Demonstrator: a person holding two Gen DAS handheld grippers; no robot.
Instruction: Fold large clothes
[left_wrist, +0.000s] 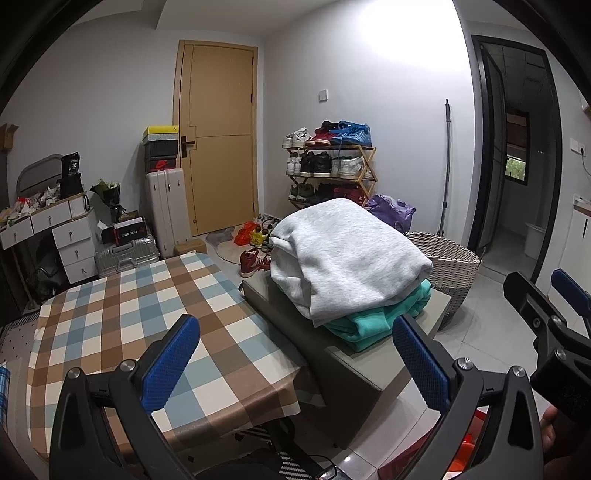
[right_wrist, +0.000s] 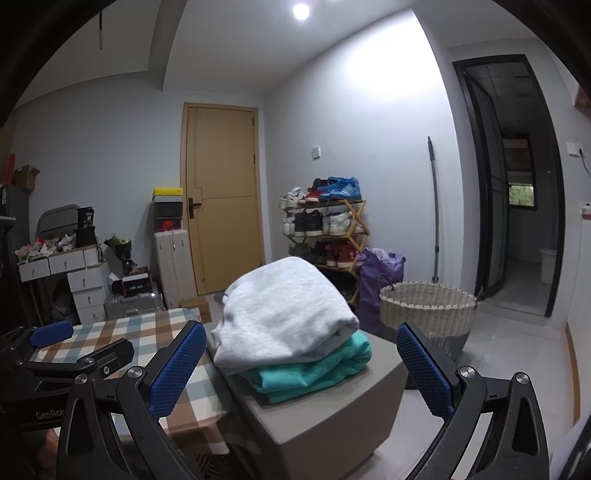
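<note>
A folded light grey sweatshirt (left_wrist: 343, 254) lies on top of a folded teal garment (left_wrist: 376, 321), both stacked on a grey box-shaped stool (left_wrist: 343, 369). The stack also shows in the right wrist view: grey sweatshirt (right_wrist: 284, 314), teal garment (right_wrist: 317, 369), stool (right_wrist: 325, 424). My left gripper (left_wrist: 295, 362) is open and empty, held in front of the stool and the checked table. My right gripper (right_wrist: 301, 369) is open and empty, in front of the stack and apart from it. The right gripper (left_wrist: 561, 295) also shows at the right edge of the left wrist view.
A table with a checked cloth (left_wrist: 129, 325) stands left of the stool. A woven laundry basket (right_wrist: 428, 306) stands on the floor to the right. A shoe rack (left_wrist: 332, 166), a purple bag (left_wrist: 391, 212), suitcases (left_wrist: 166, 214) and drawers (left_wrist: 70, 240) line the far wall.
</note>
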